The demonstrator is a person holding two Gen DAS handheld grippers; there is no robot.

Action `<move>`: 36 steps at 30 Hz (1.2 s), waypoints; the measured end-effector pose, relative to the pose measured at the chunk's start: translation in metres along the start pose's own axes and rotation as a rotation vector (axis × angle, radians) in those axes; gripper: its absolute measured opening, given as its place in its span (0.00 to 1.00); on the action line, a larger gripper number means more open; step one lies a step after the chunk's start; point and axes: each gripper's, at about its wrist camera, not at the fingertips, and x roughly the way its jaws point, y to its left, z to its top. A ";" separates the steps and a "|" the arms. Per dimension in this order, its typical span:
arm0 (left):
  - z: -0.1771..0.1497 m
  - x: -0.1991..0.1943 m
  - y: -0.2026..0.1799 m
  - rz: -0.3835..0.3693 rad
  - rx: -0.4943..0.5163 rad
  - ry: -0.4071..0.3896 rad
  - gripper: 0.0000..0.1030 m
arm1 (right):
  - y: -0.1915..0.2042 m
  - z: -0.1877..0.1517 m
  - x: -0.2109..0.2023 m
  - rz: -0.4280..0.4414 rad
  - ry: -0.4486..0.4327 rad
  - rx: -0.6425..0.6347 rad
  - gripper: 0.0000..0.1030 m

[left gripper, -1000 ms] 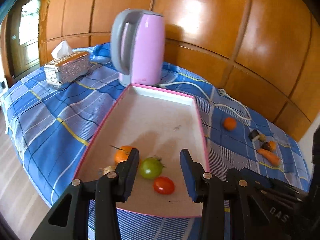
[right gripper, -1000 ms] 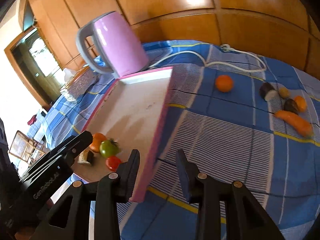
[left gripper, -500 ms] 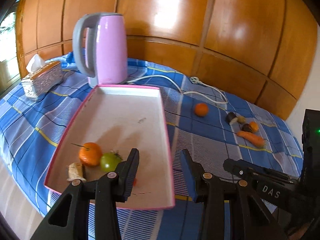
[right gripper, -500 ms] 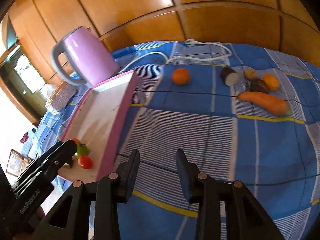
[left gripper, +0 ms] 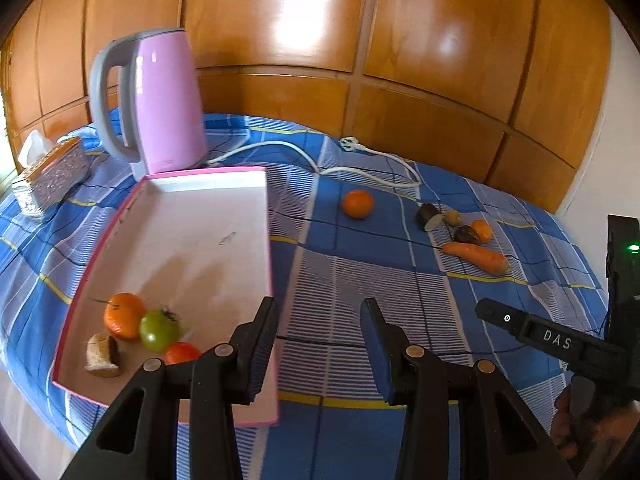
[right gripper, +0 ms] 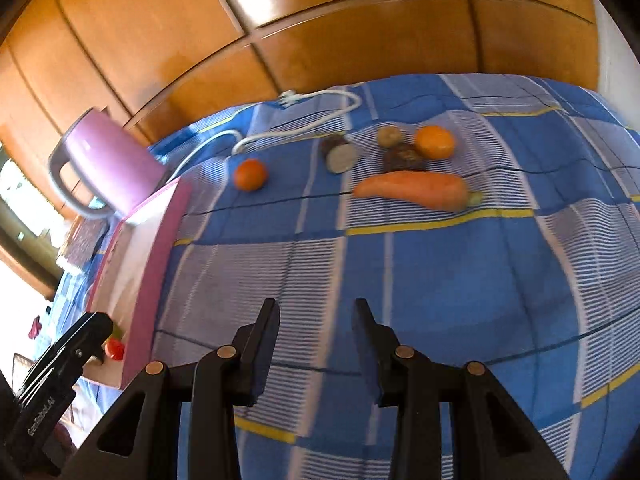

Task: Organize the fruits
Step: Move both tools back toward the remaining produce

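Note:
A pink-rimmed white tray [left gripper: 208, 216] lies on the blue checked cloth; its side wall shows in the right wrist view [right gripper: 160, 248]. In its near corner sit an orange [left gripper: 123, 315], a green tomato [left gripper: 158, 330], a red tomato [left gripper: 181, 353] and a cut brown piece [left gripper: 102, 356]. On the cloth to the right lie an orange [left gripper: 358, 204] [right gripper: 250, 175], a carrot [left gripper: 476, 257] [right gripper: 414, 189], a cut dark piece [right gripper: 339, 153] and small fruits [right gripper: 435, 142]. My left gripper [left gripper: 318, 350] is open and empty over the tray's right edge. My right gripper [right gripper: 316, 346] is open and empty above the cloth, short of the carrot.
A pink electric kettle [left gripper: 158, 104] stands behind the tray, its white cord [left gripper: 360, 156] trailing across the cloth. A silver tissue box [left gripper: 50, 174] sits at far left. Wooden panelled wall [left gripper: 360, 40] backs the table. The table's front edge is close below both grippers.
Both grippers have swung to the right, away from the tray's fruit and toward the loose items on the cloth. The carrot and oranges now lie nearer the middle of the right wrist view.

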 end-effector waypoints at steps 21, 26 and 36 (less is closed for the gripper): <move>0.010 0.049 -0.039 -0.062 0.058 0.092 0.42 | -0.054 0.036 -0.003 -0.073 -0.052 0.053 0.36; 0.015 0.064 -0.040 -0.063 0.043 0.111 0.42 | -0.062 0.055 -0.001 -0.089 -0.069 0.022 0.42; 0.025 0.093 -0.047 -0.065 0.041 0.143 0.42 | -0.073 0.075 0.023 -0.113 -0.045 0.004 0.45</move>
